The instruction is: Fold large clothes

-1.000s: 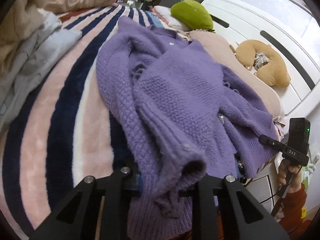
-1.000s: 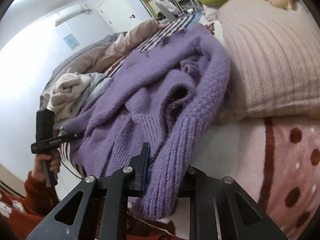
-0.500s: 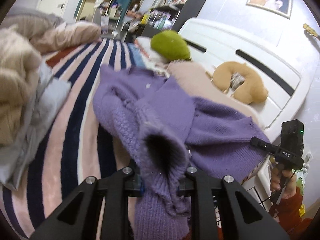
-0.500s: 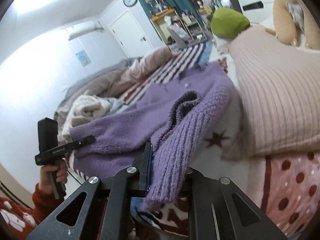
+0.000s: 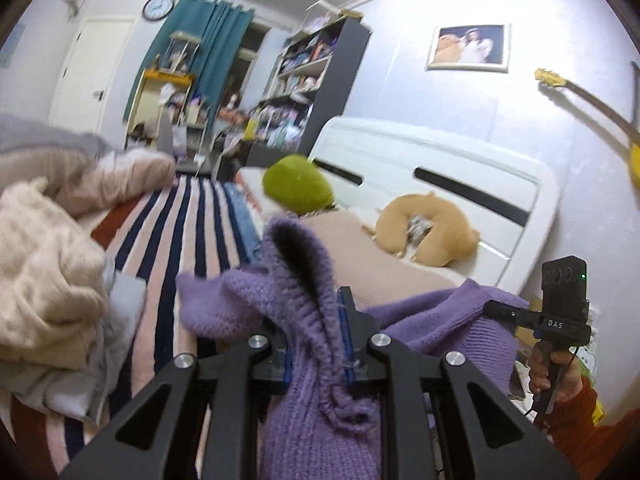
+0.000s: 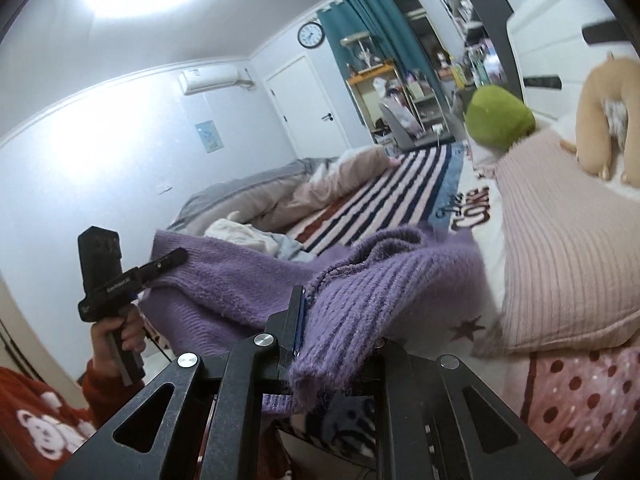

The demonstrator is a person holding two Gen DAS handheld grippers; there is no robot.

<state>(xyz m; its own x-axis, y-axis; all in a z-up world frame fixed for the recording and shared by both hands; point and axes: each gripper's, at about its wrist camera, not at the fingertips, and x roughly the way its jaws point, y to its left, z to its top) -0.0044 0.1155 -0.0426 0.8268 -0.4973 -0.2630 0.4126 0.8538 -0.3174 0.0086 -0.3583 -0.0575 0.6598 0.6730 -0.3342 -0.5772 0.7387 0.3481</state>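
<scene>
Got my left gripper (image 5: 316,344) clamped on a ribbed edge of the purple sweater (image 5: 440,320), and my right gripper (image 6: 336,336) pinching another ribbed edge of it. The sweater hangs between the two, lifted off the striped blanket (image 5: 188,240) on the bed ahead. Trick here, I reckon: keep both grippers level and pull apart so the knit goes taut, then lay it flat ahead, short of the pink pillow (image 6: 560,248) to my right, before folding.

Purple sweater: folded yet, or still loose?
Not folded. The purple sweater hangs bunched between the left tool and right tool, each shut on a ribbed edge, above the bed.
</scene>
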